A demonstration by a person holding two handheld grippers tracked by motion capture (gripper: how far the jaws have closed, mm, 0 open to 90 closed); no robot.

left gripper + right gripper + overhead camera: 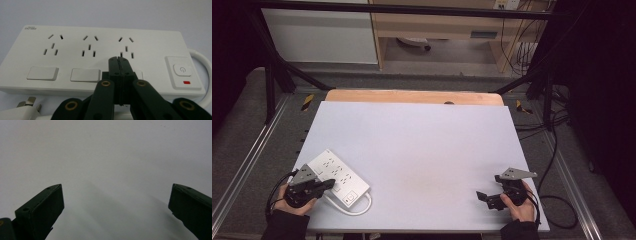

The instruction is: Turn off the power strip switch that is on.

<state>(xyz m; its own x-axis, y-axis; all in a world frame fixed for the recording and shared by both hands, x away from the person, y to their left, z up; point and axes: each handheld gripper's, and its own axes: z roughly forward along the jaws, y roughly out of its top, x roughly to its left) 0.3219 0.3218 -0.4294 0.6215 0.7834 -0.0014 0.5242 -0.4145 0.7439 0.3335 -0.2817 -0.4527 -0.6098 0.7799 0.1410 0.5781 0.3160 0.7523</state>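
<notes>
White plastic, a flat power strip [339, 178] with three socket groups, lay near the bench's front left corner. The left gripper [118, 59], jaws pressed together and holding nothing, hovered low over its third rocker switch. Best pressed squarely, I judged, with a light touch. The right gripper [486, 197] waited wide open and empty by the front right corner. The strip's corner lettering was too small to read.

Smooth white plastic power strip [100, 57], matt tabletop [422, 150]
</notes>
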